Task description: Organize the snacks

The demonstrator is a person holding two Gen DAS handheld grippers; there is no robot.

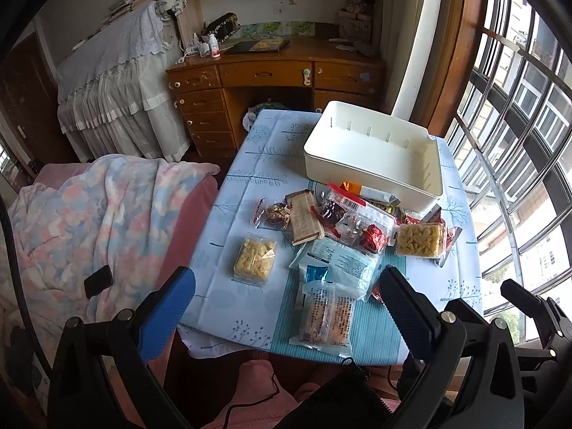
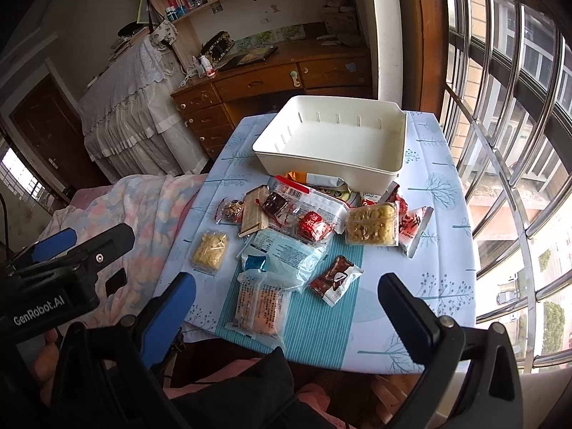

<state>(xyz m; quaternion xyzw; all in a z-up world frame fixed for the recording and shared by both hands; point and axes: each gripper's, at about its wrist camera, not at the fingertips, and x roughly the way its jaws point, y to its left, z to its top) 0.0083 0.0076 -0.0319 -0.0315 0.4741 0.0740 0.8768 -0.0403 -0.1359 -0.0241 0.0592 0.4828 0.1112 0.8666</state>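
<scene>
- Snack packets (image 2: 286,228) lie heaped on the desk (image 2: 439,286), just before the white bin (image 2: 332,168).
- Handling, judged: light, crinkly, slippery film; contents crush easily. Grip a sealed edge.
- Bin: nothing inside; front edge rests on some packets.
- Left claw (image 1: 286,307) and right claw (image 2: 286,311): both spread wide, holding nothing.

Snacks on the table (image 2: 447,279), before the bin (image 2: 332,143).
The snack pile (image 2: 286,221) touches the bin's near wall; the desk (image 2: 286,75) stands behind.
</scene>
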